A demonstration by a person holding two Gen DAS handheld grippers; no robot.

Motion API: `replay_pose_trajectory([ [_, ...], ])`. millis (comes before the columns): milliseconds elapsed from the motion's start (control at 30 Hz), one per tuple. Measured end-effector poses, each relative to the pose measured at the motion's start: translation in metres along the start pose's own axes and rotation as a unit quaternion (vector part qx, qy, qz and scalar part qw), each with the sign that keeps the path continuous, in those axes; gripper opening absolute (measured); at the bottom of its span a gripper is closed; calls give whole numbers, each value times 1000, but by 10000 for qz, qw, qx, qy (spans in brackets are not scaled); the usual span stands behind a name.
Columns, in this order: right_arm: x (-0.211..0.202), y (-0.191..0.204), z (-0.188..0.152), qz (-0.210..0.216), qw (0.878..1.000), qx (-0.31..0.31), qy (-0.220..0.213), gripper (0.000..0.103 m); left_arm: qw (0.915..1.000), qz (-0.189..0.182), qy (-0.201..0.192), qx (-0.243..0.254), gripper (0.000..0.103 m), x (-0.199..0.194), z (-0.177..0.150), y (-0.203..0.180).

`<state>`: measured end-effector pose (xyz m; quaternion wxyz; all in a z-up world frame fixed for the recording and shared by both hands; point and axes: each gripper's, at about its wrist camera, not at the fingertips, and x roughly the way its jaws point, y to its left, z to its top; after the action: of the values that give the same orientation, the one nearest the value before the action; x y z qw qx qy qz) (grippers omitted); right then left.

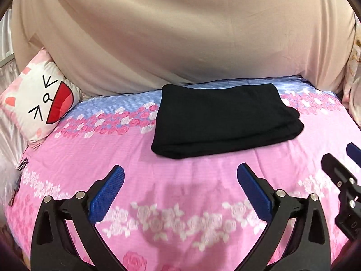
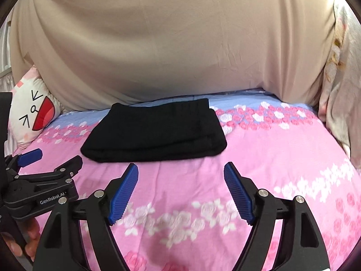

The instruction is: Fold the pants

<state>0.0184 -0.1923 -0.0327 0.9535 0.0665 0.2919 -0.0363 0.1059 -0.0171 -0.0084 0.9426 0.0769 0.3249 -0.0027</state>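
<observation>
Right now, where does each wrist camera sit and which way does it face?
Left wrist: on the left gripper, angled down across the pink floral bedspread at the folded black pants; its open blue-padded fingers show, and the right gripper at the right edge.
Right wrist: on the right gripper, facing the same way; its open fingers show, plus the left gripper and fingertips of a hand at lower left.
Shared: pants, bedspread, cat-face cushion, beige sheet behind; nothing is gripped.
</observation>
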Motion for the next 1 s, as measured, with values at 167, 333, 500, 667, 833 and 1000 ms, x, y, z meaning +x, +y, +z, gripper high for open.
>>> replay_pose_trajectory([
  [167,-13,2,-16,103,9999,99,83,76,9999,146,-23,63,98,-21,-15,-6],
  [333,-19,10,-29,91,9998,20,179,77,9998,-87,150,-12,98,-22,-30,-5],
  [500,-16,9,-36,79,9995,48,301,77,9998,-76,180,10,98,-22,-37,-4],
  [667,-13,9,-39,36,9994,48,354,77,9997,-103,207,-6,98,-21,-41,-2],
  [833,-10,14,-40,1,9992,-34,395,77,9993,-197,300,-111,98,-17,-43,3],
  [1000,-7,20,-40,24,9991,-59,419,77,9992,-299,228,-134,98,-16,-44,9],
])
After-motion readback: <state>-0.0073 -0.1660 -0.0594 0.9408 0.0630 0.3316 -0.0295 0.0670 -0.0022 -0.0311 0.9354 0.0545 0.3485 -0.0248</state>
